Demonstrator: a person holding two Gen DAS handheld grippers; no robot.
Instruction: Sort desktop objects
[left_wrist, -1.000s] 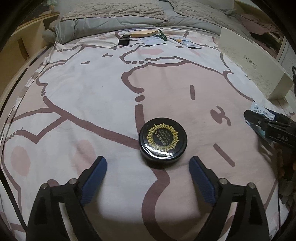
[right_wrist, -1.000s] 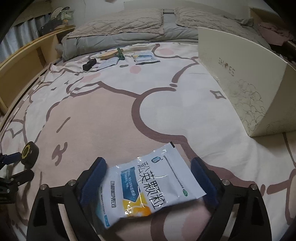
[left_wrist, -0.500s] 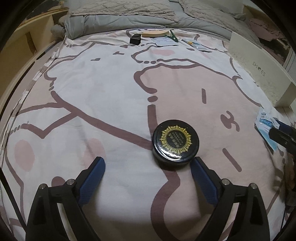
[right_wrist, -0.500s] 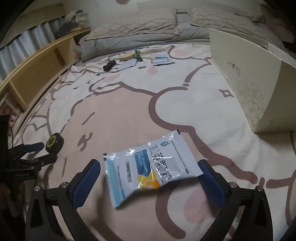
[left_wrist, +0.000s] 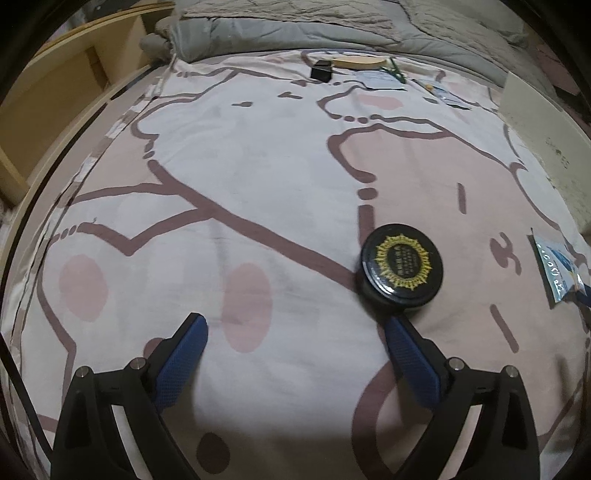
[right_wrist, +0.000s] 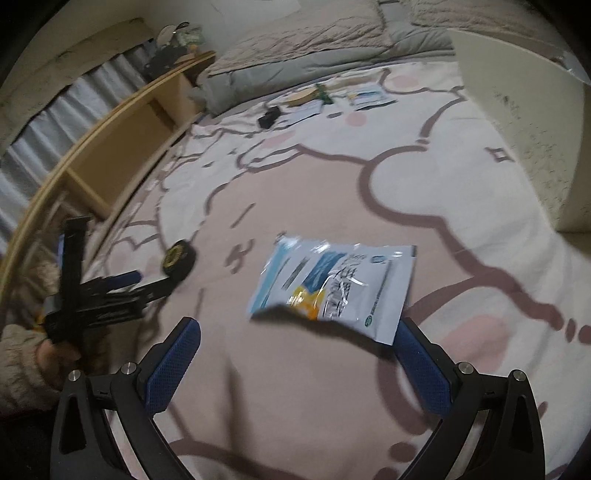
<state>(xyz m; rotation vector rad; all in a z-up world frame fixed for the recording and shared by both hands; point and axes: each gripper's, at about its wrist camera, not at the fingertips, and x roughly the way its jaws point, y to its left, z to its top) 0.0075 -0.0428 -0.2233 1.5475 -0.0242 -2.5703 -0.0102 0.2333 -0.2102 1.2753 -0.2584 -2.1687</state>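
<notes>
A black round tin (left_wrist: 402, 264) with a gold emblem lies on the pink cartoon bedsheet (left_wrist: 258, 155). It sits just past the right fingertip of my left gripper (left_wrist: 295, 332). That gripper's jaws are opening with nothing between them. A white and blue sachet (right_wrist: 332, 288) lies on the sheet just ahead of my right gripper (right_wrist: 295, 332), which is open wide and empty. The sachet's corner is near the right finger (right_wrist: 417, 358). The right wrist view also shows the tin (right_wrist: 179, 256) and the left gripper (right_wrist: 147, 280), which a hand holds. The sachet (left_wrist: 557, 269) appears at the right edge of the left wrist view.
A white shoe box (right_wrist: 517, 122) stands along the right side of the bed. A wooden shelf (right_wrist: 110, 158) runs along the left. At the far end lie a small black box (left_wrist: 320, 70), a wooden item (left_wrist: 360, 62) and more sachets (left_wrist: 380, 79), before a grey quilt (left_wrist: 332, 29).
The left gripper swung left and opened wider, so the tin moved from between its fingers to beyond the right fingertip. The right gripper let go of the sachet and drew back.
</notes>
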